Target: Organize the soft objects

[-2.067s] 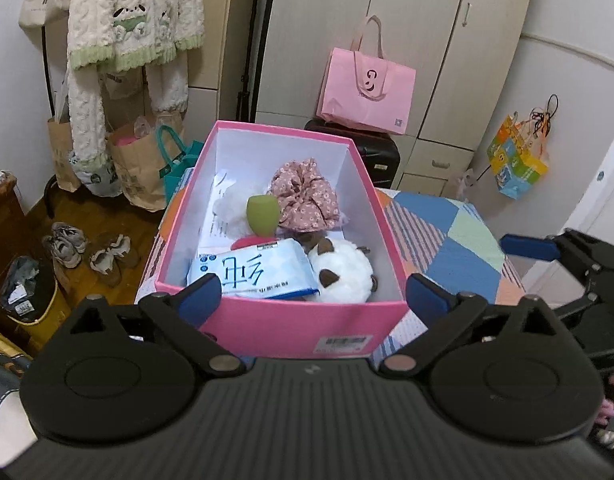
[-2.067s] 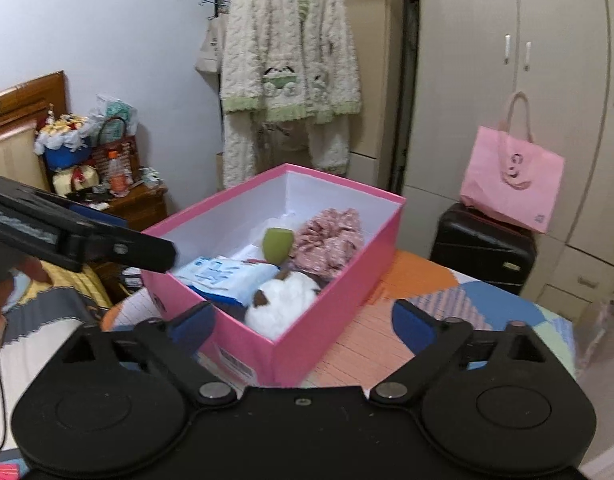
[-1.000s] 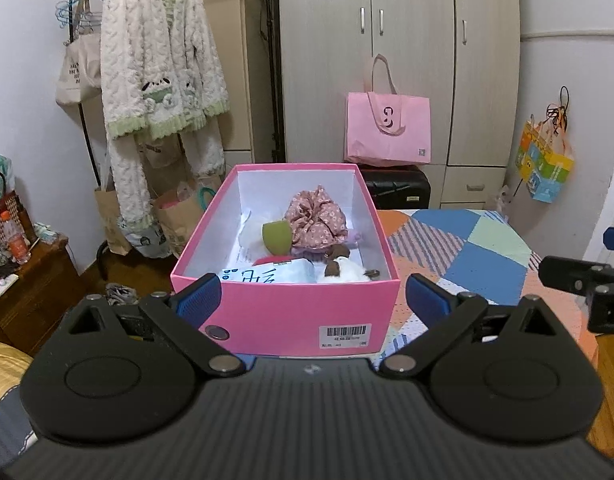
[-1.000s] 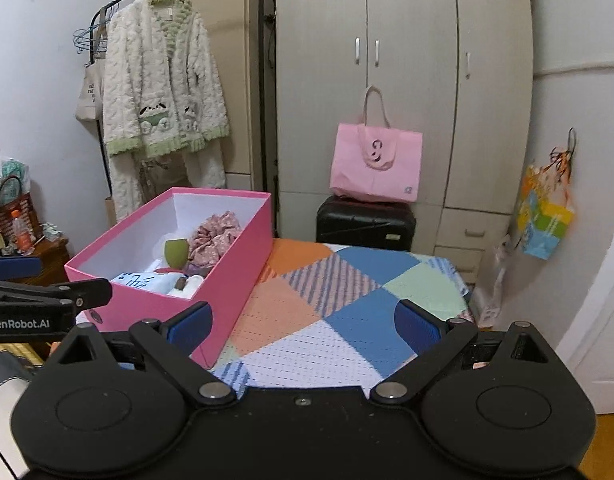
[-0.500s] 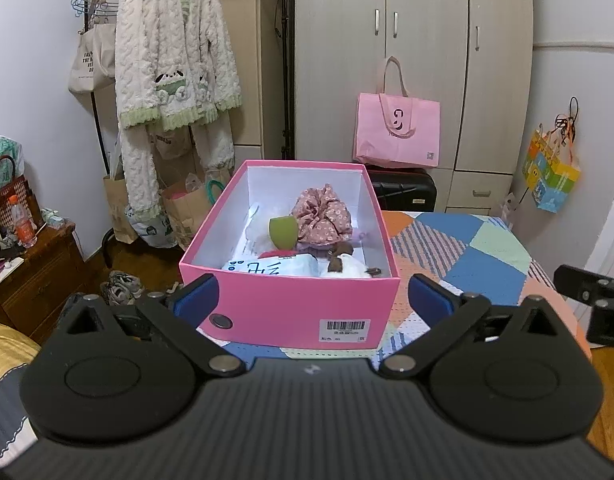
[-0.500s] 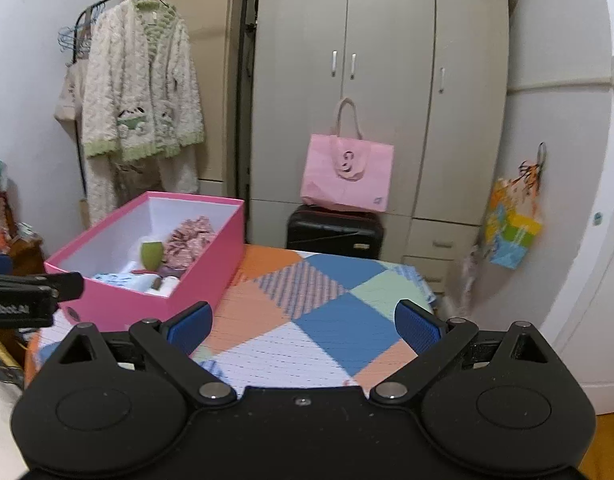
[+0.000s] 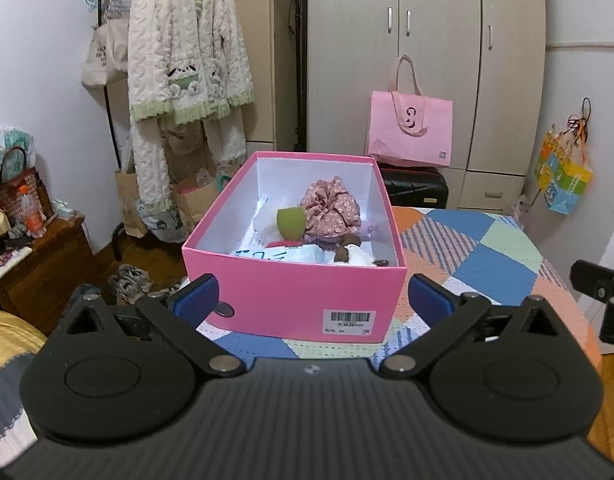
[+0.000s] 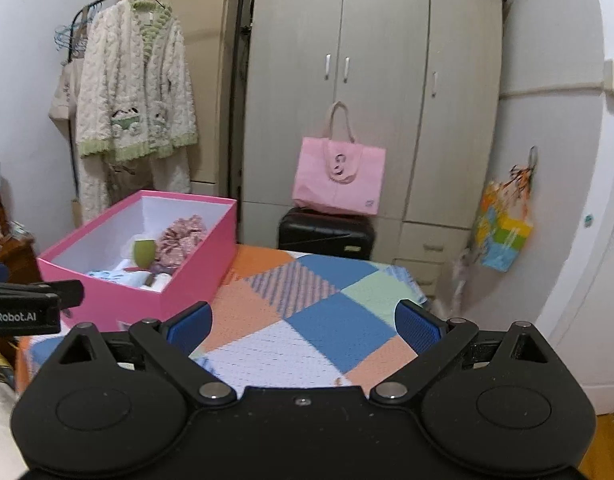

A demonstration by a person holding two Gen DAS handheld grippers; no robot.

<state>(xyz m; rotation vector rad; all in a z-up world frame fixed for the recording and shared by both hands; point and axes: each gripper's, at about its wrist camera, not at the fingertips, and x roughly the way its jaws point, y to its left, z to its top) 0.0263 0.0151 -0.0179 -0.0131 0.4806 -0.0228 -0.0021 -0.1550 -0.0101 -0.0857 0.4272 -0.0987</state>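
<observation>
Looking along the left gripper (image 7: 312,298), a pink box (image 7: 295,300) sits on the patchwork tablecloth (image 7: 483,256), its barcode end facing the camera. Inside lie a floral pink scrunchie (image 7: 330,209) toward the far end, a green sponge (image 7: 291,222) beside it, a blue-printed tissue pack (image 7: 277,255) and a white plush toy (image 7: 353,255) against the near wall. The blue fingertips stand wide apart, holding nothing, level with the box's near corners and short of it.

Seen from the right wrist, the same pink box (image 8: 187,276) stands at the cloth's left end with the scrunchie (image 8: 183,236) and sponge (image 8: 143,252) visible within. The right gripper (image 8: 303,322) hovers over bare cloth (image 8: 327,320), well apart from the box, jaws spread and empty. The left gripper's body (image 8: 27,308) enters at the left edge.
</observation>
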